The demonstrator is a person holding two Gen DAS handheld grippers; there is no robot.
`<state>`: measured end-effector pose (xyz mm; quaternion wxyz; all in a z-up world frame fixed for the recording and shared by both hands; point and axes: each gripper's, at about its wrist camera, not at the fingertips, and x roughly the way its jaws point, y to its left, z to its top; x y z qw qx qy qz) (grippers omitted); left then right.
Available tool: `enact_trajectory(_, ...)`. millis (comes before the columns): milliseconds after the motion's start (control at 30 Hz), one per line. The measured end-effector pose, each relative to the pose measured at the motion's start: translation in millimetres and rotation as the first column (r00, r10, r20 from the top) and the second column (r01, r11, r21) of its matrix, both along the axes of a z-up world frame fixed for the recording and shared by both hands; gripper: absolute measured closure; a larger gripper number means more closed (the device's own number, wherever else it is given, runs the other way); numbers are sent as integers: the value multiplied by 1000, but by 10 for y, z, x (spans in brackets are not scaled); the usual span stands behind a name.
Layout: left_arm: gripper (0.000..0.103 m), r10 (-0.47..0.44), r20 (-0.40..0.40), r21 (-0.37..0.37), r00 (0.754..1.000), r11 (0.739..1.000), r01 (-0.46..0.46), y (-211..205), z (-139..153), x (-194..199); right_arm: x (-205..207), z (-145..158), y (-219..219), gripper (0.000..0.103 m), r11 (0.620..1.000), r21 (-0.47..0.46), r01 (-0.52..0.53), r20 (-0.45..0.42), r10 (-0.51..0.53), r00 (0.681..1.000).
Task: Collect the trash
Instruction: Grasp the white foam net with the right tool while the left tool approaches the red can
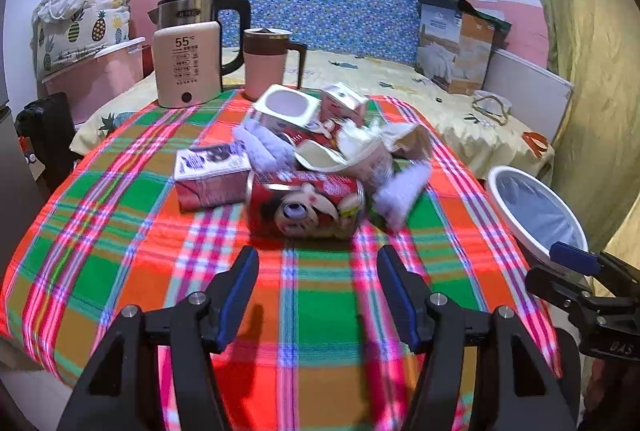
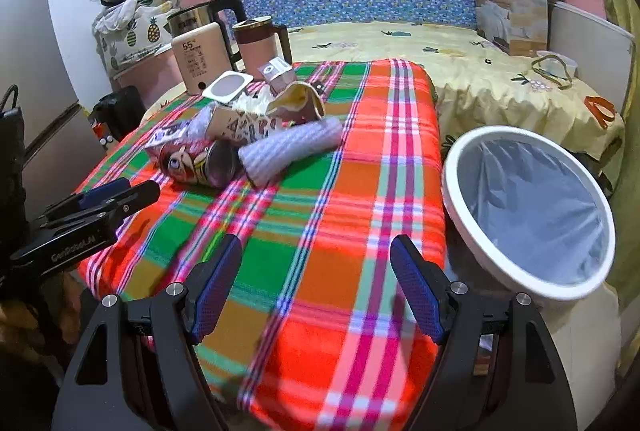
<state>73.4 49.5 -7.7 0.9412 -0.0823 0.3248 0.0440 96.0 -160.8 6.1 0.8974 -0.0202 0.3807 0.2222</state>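
Note:
A pile of trash lies on the plaid tablecloth (image 1: 120, 263): a red drink can (image 1: 306, 205) on its side, a small carton (image 1: 212, 175), a crushed paper cup (image 1: 352, 155), a white square tub (image 1: 286, 107) and white wrappers (image 1: 400, 191). My left gripper (image 1: 318, 263) is open, just short of the can. My right gripper (image 2: 316, 259) is open and empty over the cloth, right of the pile. The can (image 2: 196, 161), the paper cup (image 2: 260, 119) and a white roll (image 2: 292, 147) show in the right wrist view. A white bin (image 2: 528, 211) with a liner stands beside the table's right edge.
A kettle (image 1: 204, 11), a pink warmer (image 1: 188, 63) and a pink mug (image 1: 266, 63) stand at the table's far left. A bed with a yellow sheet (image 2: 460, 71) and a box (image 2: 508, 7) lies behind. The bin (image 1: 536, 211) shows at right.

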Motion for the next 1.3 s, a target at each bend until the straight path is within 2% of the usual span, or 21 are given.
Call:
enact_trajectory(333, 37, 6, 14, -33, 1000, 999, -6, 342, -39, 364, 432, -83, 315, 25, 999, 44, -12, -67, 14, 998)
enact_trajectory(500, 37, -28, 30, -53, 999, 998, 30, 439, -20, 516, 655, -158, 443, 25, 996, 90, 2, -108, 8, 994)
enact_trajectory(700, 37, -83, 41, -63, 996, 994, 85, 477, -14, 696, 857, -317, 538, 26, 990, 132, 46, -202, -18, 979)
enact_trajectory(767, 37, -108, 38, -68, 993, 992, 111, 473, -30, 739, 874, -365, 564, 36, 989, 136, 52, -236, -18, 972)
enact_trajectory(833, 37, -139, 28, -88, 990, 986, 141, 479, -62, 768, 849, -380, 573, 53, 990, 131, 44, -242, -11, 970)
enact_trajectory(933, 35, -181, 11, -107, 984, 978, 181, 470, -107, 773, 815, -353, 519, 61, 990, 133, 41, -241, -7, 971)
enact_trajectory(1200, 33, -259, -18, -126, 966, 959, 255, 394, -109, 579, 628, -317, 285, 72, 994, 102, 35, -222, -12, 975)
enact_trajectory(1300, 33, -288, -25, -111, 957, 952, 284, 323, -98, 488, 568, -334, 207, 74, 995, 96, 34, -219, -12, 976)
